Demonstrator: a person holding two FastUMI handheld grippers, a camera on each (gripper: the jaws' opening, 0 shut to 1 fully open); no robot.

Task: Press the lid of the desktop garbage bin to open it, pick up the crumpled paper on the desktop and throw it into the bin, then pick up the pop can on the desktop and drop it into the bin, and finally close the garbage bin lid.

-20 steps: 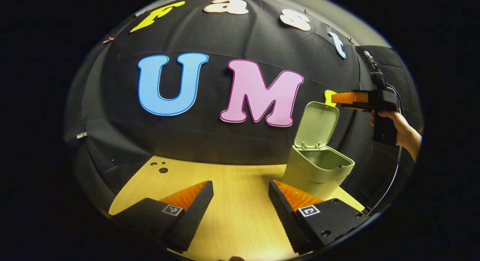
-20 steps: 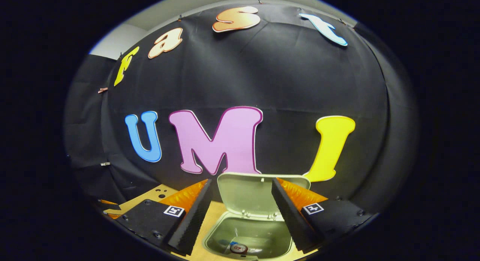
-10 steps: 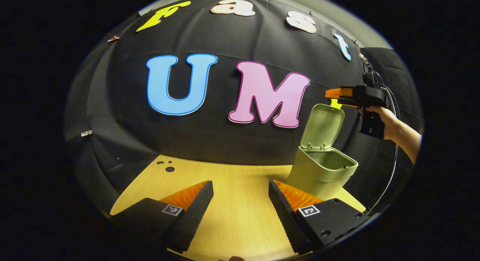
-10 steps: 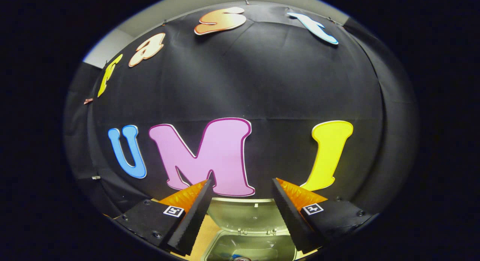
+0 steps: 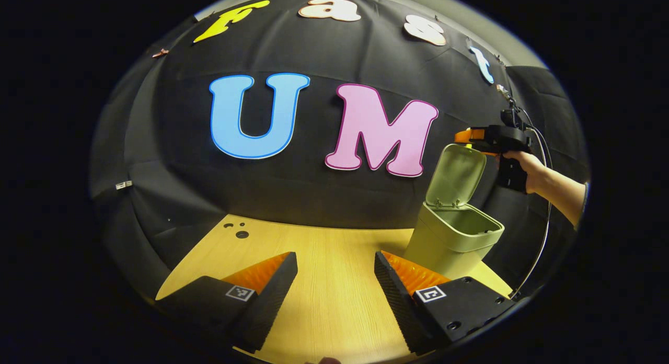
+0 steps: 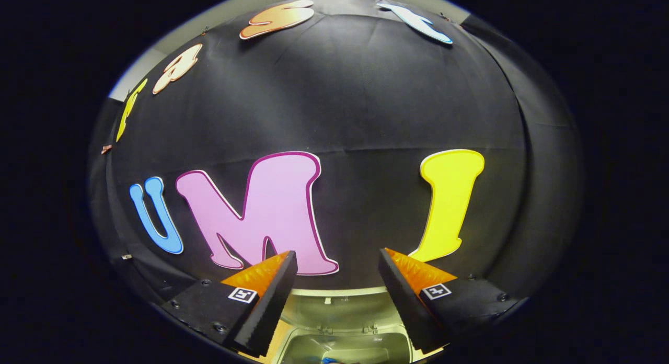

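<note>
Your right claw (image 6: 337,296) rides with its fingers well apart and empty, poised just above the top edge of the raised lid (image 6: 339,314), whose pale inner face sits at 6 o'clock in the right gripper view. From the left gripper view the same claw (image 5: 468,137) hangs at the lid's (image 5: 456,175) upper rim, gripped by your hand (image 5: 522,165). With the wooden bench (image 5: 324,270) bare of paper and can, and scraps faintly visible at the bin's bottom in the right gripper view, you look to be on the last step: closing the lid. Next, bring a finger over the lid's top edge and push it forward and down about its rear hinge until it seats; press squarely, since a smooth hard plastic panel may slip under a glancing touch. The bin (image 5: 453,241) is a pale green, rounded-corner plastic tub with a lipped rim, standing at 4 o'clock in the left gripper view. Your left claw (image 5: 335,291) waits low over the grained bench, fingers apart, holding nothing; their inner faces are ribbed.
</note>
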